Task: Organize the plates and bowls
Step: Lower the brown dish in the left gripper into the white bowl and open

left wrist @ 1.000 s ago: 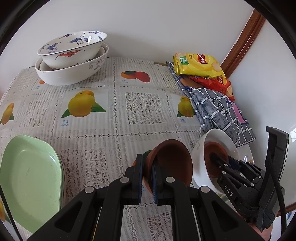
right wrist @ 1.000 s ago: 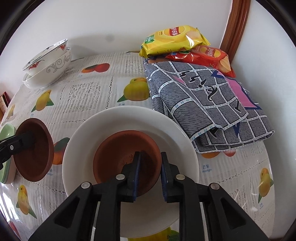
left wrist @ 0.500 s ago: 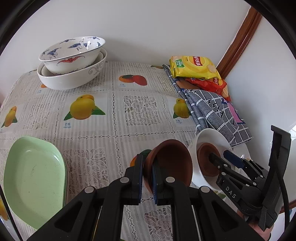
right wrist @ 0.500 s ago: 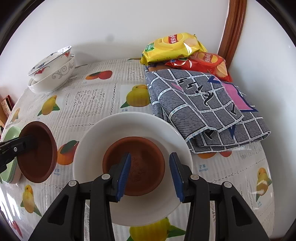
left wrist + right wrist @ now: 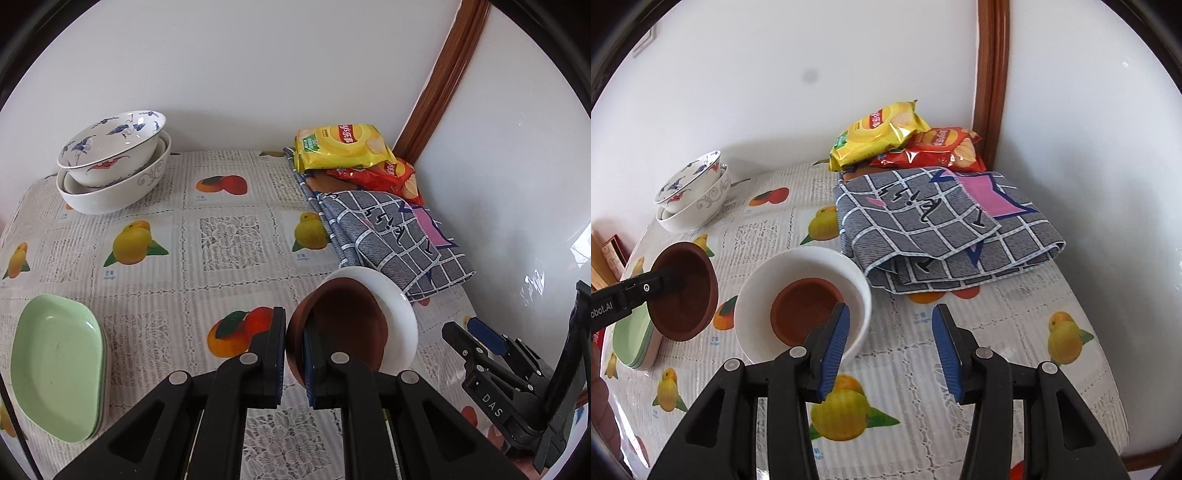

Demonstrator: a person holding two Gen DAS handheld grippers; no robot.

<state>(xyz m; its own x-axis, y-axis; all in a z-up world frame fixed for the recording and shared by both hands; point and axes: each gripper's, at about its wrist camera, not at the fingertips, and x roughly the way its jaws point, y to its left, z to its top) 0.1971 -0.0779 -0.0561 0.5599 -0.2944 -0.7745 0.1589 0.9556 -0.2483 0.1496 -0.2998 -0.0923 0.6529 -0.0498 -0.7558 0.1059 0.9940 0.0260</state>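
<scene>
Tableware centres on the white plate [image 5: 857, 291] on the table [image 5: 1015, 332]: a brown bowl [image 5: 809, 310] sits in it. Left of it the left tool [image 5: 294, 356] clamps another brown bowl's [image 5: 343, 321] rim. Just right, the right tool [image 5: 891, 352] has just been opening, nothing between its jaws.

small bowl [image 5: 807, 312] in plate [image 5: 753, 295] | chip bags [image 5: 879, 134] behind folded cloth [image 5: 942, 236] | stacked bowls [image 5: 692, 195] far left
</scene>
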